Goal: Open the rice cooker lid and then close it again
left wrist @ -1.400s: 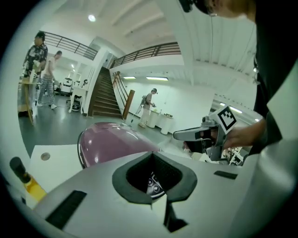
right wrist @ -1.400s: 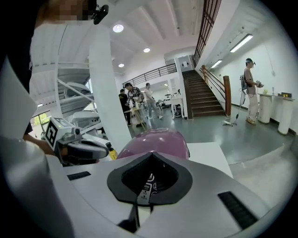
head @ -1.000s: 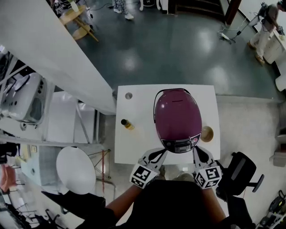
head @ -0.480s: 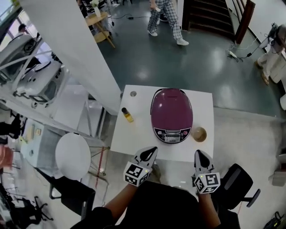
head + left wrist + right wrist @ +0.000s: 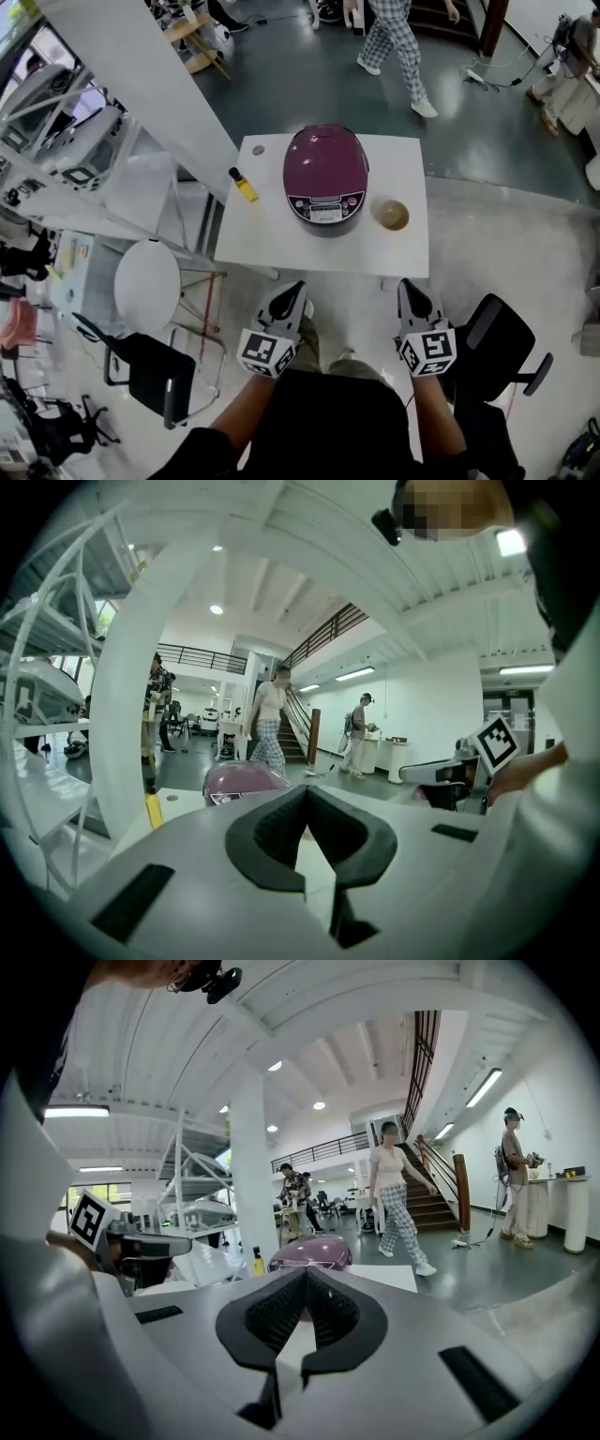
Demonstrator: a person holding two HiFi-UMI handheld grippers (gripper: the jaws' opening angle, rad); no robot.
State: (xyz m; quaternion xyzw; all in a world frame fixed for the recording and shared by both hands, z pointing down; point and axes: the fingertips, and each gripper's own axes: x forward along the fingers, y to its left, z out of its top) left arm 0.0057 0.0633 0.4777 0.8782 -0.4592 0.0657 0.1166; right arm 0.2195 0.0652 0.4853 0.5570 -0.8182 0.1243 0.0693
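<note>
Starting at the left, a small yellow bottle (image 5: 243, 185) stands just left of the cooker (image 5: 325, 176). The left gripper (image 5: 297, 286) hangs well short of the cooker, off the near edge of the table (image 5: 281, 251), with its jaws pressed together and nothing between them. The cooker itself sits mid-table with its control panel facing the person and its lid down flat. Just right of it there's a bowl (image 5: 391, 215), apart from the cooker. The right gripper (image 5: 405, 284) is likewise well back from the cooker, jaws closed and empty.

As for progress, neither gripper touches anything and the lid is shut. So it's either all done or not started, and there's no telling which. If it's unstarted, both the opening and the closing are left.
</note>
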